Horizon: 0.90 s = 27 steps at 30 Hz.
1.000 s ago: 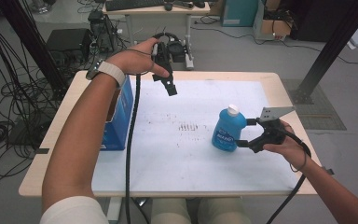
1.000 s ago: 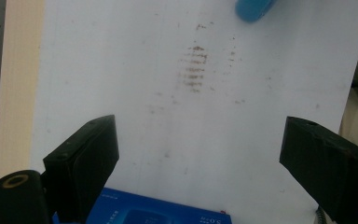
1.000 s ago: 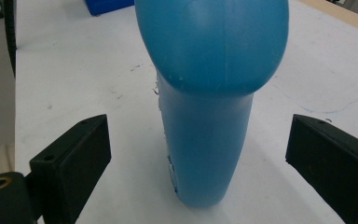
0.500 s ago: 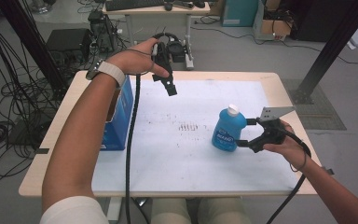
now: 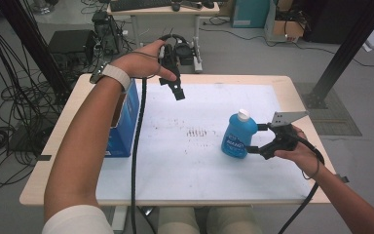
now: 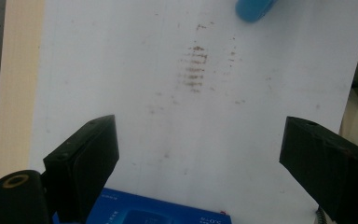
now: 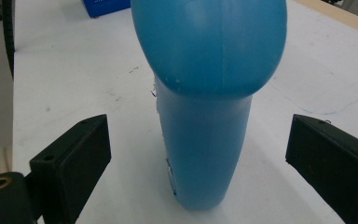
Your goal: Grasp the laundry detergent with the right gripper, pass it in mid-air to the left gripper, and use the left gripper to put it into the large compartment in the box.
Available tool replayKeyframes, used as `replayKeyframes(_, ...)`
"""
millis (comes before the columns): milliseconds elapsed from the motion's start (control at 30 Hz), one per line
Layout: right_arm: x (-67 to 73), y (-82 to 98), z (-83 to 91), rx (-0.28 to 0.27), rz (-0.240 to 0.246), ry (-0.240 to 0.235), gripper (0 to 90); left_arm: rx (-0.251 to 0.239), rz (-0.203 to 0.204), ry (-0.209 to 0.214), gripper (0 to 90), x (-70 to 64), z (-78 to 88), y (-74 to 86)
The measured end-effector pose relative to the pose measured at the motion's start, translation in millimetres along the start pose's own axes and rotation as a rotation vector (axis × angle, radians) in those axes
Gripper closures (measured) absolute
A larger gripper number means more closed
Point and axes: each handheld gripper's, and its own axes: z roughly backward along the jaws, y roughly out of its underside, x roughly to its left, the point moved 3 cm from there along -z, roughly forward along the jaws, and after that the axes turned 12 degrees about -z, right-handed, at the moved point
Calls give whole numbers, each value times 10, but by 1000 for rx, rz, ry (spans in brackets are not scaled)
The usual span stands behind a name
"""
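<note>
A blue plastic bottle (image 5: 237, 136) with a white cap stands upright on the white sheet (image 5: 190, 161), right of the middle. My right gripper (image 5: 254, 139) comes at it from the right, open, with one jaw on each side of the bottle's body. In the right gripper view the bottle (image 7: 209, 70) stands between the right gripper's (image 7: 200, 135) jaws with a clear gap to each. My left gripper (image 5: 177, 90) hangs in the air over the far left of the sheet, open and empty. In the left gripper view the left gripper (image 6: 200, 135) looks down on a brown stain (image 6: 196, 65), with the bottle (image 6: 254, 7) at the top edge.
A blue box (image 5: 126, 122) stands at the sheet's left edge under my left forearm; it also appears as the blue box (image 6: 158, 212) and blue box (image 7: 105, 5). The brown stain (image 5: 197, 131) marks the sheet's middle. Cables and equipment lie on the floor beyond the wooden table (image 5: 48, 165).
</note>
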Motion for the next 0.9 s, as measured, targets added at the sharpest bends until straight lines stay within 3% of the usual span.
replayKeyframes(900,-26,7,-147,-17,-5,9,66,-4,5,1,121,2,-21,19)
